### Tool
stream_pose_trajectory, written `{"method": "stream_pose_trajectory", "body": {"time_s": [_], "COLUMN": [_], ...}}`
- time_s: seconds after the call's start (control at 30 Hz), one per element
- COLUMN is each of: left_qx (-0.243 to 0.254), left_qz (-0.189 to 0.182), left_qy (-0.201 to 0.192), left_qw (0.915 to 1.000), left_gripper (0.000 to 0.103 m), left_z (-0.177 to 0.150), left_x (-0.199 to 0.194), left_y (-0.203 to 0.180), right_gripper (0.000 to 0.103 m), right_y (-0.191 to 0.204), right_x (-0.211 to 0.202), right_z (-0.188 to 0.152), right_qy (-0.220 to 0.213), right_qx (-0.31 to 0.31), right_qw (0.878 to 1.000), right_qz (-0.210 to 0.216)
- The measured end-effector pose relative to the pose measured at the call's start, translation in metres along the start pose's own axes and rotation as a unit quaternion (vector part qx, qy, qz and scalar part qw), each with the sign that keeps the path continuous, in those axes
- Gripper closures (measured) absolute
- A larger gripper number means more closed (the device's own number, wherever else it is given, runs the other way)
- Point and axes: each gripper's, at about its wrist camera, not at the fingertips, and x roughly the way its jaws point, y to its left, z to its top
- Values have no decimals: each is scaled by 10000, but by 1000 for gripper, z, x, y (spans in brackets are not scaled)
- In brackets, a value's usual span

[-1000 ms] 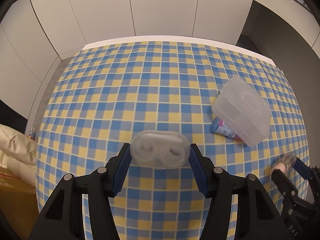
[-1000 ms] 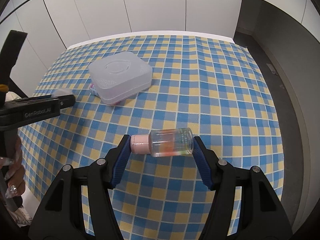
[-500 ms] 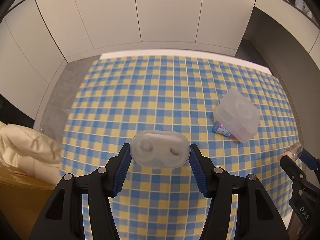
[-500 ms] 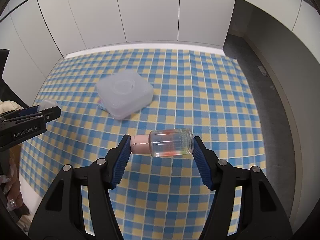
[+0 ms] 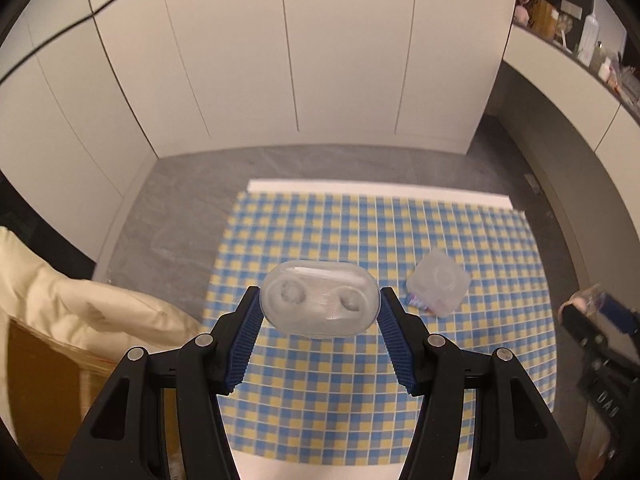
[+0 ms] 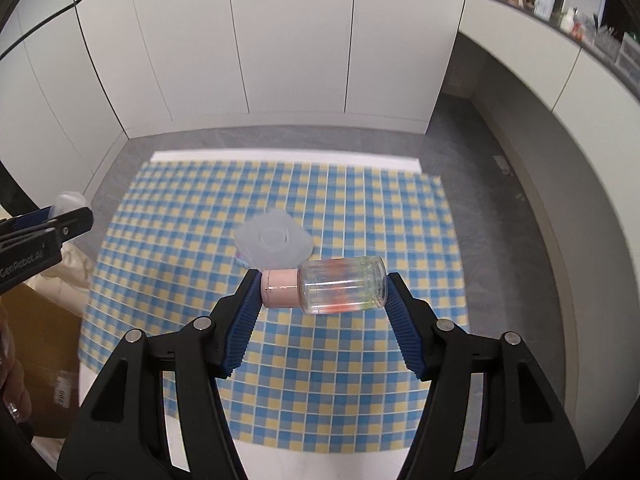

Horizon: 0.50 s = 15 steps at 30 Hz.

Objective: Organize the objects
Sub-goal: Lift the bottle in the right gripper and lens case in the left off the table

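The left gripper [image 5: 320, 314] is clamped on a clear oval case [image 5: 319, 299], its blue ribbed pads [image 5: 245, 340] pressing the two short ends so the case lies crosswise between them, two round wells showing through the lid. The case hangs in the air, high above a table under a blue and yellow checked cloth [image 5: 328, 408]. Beyond the right fingertip, down on that cloth, lies a frosted square box [image 5: 440, 282] with a small purple-labelled tube [image 5: 416, 301] poking out from beneath its near edge. Off to the left of the fingers are a cream cushion [image 5: 80, 308] and a brown cardboard box [image 5: 40, 400]. The right gripper [image 6: 324, 292] grips a small clear bottle [image 6: 342, 286] lying sideways, one pad on its pink cap [image 6: 280, 288] and the other on its base; orange and green colours show inside the bottle. It too is held well above the checked cloth, with the frosted square box on the cloth just past the left fingertip. White cupboard doors [image 6: 288, 40] stand beyond the far table edge.
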Motion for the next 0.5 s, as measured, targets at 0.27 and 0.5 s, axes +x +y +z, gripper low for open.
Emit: {"method": "stream_pose_trajectory", "body": {"time_s": [0.27,0.5], "left_qx": [147,175], "left_qz": [227,281], "left_qy": [-371,-538], "left_qw": [9989,9980], "left_gripper": [45,45], "left_z": [31,47], "left_x": [-83,-149], "left_y": [9,22], "right_gripper": [39,39], "right_y": [-3,-10], "right_x": [-90,-163], "right_z": [46,68], "right_qy": [-455,-625], "right_qx": [121,112], "right_qw": [9987,9980], "right_qz": [-192,62]}}
